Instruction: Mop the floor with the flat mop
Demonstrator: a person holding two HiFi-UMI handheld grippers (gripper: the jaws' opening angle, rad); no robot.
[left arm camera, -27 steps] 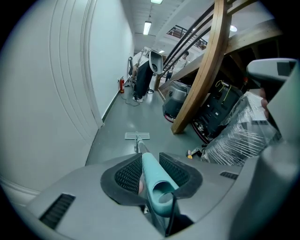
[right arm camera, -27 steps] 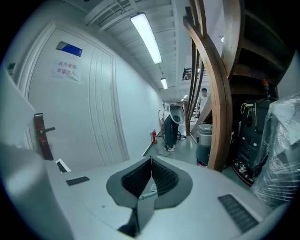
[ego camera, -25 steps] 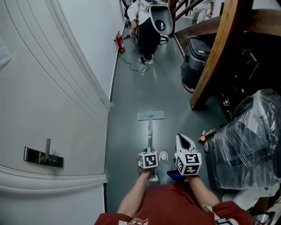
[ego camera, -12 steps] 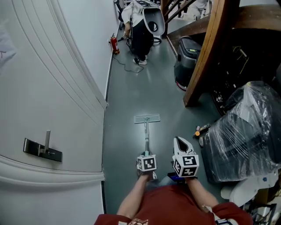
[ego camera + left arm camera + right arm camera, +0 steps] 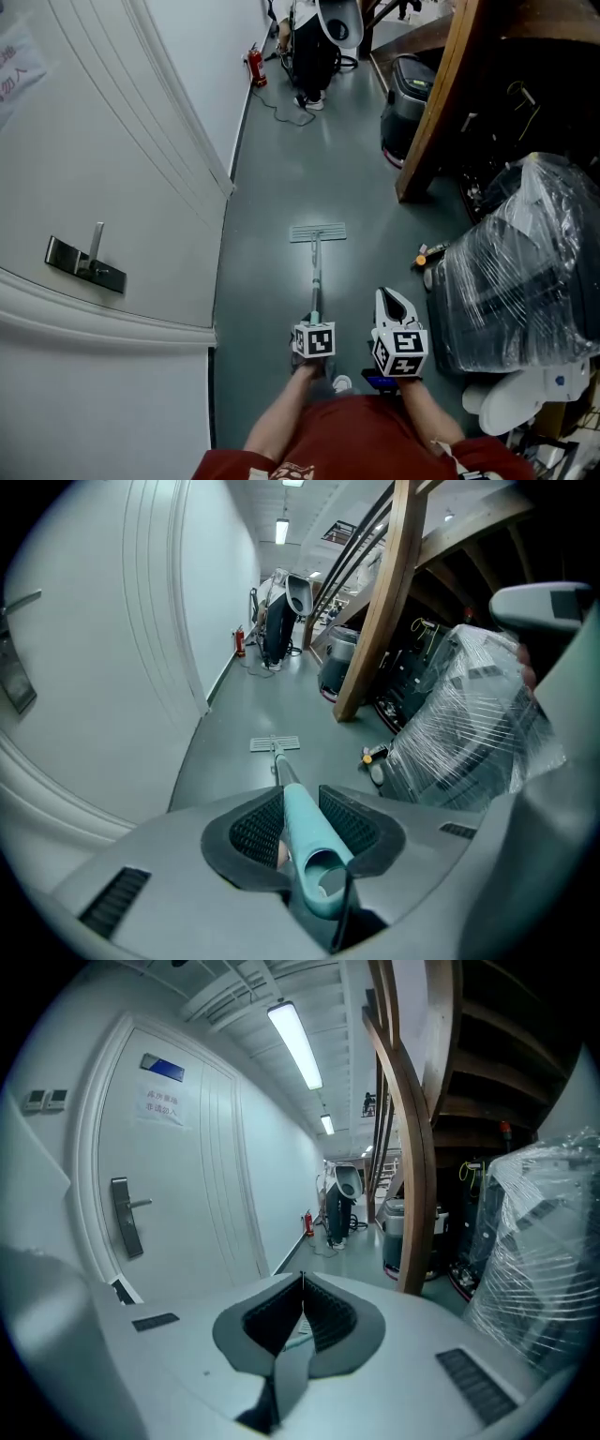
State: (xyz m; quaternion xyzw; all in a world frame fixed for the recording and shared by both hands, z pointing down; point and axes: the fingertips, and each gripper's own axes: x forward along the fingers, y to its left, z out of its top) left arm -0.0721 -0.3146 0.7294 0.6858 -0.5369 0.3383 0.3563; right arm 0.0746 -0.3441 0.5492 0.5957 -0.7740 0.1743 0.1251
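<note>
Corridor with a wide grey-green floor (image 5: 281,169), closed in by a white door (image 5: 112,159) on the left and, on the right, a slanted wooden beam (image 5: 441,103) and a big bundle (image 5: 520,272) in plastic wrap.

On the floor, straight ahead: the flat mop (image 5: 317,272), with its head (image 5: 318,232) lying flat across the corridor and its handle (image 5: 304,841) sloping back toward the person. Left gripper (image 5: 295,808) closed firmly on the pale teal end of the handle, clamped from both sides. Right gripper (image 5: 302,1286) raised just beside the left one, jaws brought together at the tips, holding nothing.

Probably in the middle of a mopping stroke, done with one gripper only. For the next move: push or pull along the handle, keeping the head flat and pressed down, and steering clear of the small orange-tipped thing (image 5: 427,255) near the bundle.

Hard to tell whether the floor is wet, or which part is already mopped. Nothing readable inside the wrap. Far end of the corridor too small to make out; arms cut off at the bottom edge.
</note>
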